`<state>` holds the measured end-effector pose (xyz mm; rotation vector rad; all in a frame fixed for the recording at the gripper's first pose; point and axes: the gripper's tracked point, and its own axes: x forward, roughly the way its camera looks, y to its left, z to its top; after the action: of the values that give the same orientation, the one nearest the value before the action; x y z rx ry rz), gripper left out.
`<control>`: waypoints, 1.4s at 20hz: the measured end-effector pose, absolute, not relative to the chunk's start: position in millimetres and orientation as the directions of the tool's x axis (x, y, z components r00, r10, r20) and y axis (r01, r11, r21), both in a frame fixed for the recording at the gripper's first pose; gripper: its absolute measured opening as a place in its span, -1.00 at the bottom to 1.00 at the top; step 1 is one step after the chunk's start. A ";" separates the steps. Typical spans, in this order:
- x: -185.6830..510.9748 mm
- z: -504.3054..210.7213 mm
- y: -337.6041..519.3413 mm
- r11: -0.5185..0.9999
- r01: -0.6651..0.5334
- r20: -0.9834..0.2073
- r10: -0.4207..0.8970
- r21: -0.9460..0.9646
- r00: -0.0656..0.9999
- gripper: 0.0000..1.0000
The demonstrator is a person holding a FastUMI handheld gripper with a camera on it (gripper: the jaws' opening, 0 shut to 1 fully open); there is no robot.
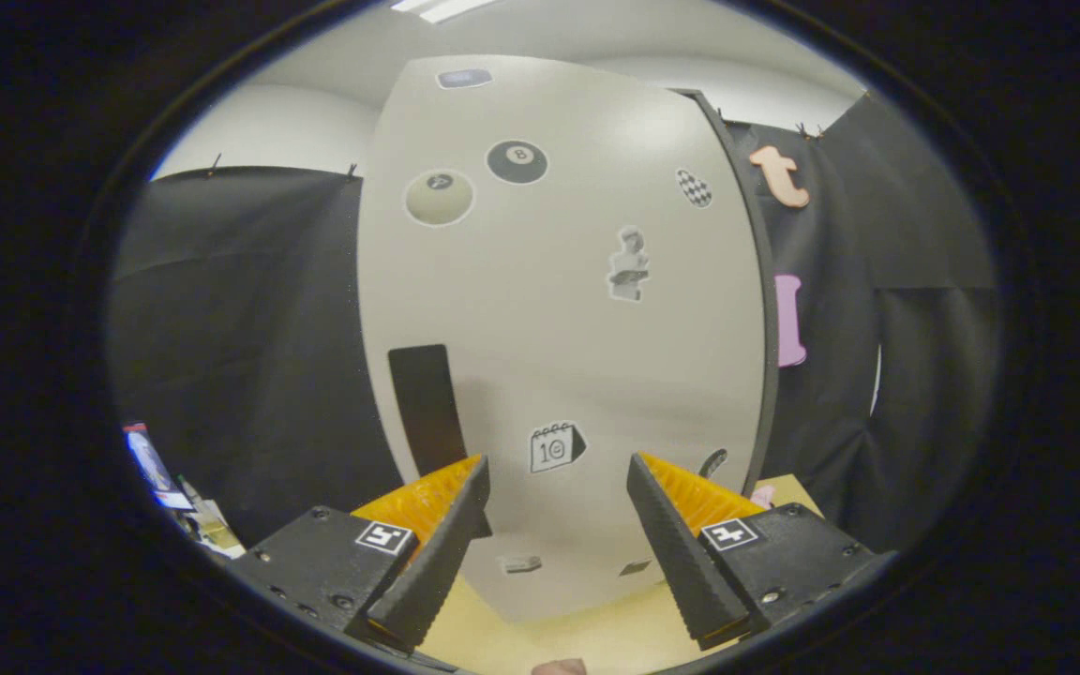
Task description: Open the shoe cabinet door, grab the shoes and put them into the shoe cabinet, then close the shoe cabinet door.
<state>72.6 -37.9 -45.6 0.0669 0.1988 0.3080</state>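
My gripper (554, 487) faces a tall pale shoe cabinet door (559, 309) dotted with stickers, standing upright just ahead of the fingers. The fingers are spread wide apart and grip nothing; bare door surface fills the gap between them. The door lies flat against the cabinet front, its long axis vertical. A dark upright handle (426, 408) sits on the door's left side, just beyond my left finger (437, 544), so that finger is the nearer one. A closed door fits either shoes waiting outside or shoes stowed within; I cannot tell which. A wooden floor (540, 637) lies below.
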 end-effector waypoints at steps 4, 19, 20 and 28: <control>58.9 -40.8 -26.0 0.962 -0.270 -0.128 0.273 0.041 0.954 0.95; -22.2 -19.1 -60.7 0.970 -0.229 -0.008 0.230 0.077 0.973 0.98; -29.4 -16.6 -66.4 0.975 -0.212 0.008 0.212 0.069 0.977 0.98; -78.8 -28.8 -78.0 0.984 -0.178 0.049 0.177 0.017 0.983 0.98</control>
<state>-78.8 -78.0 -28.8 0.0216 -0.0469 0.1784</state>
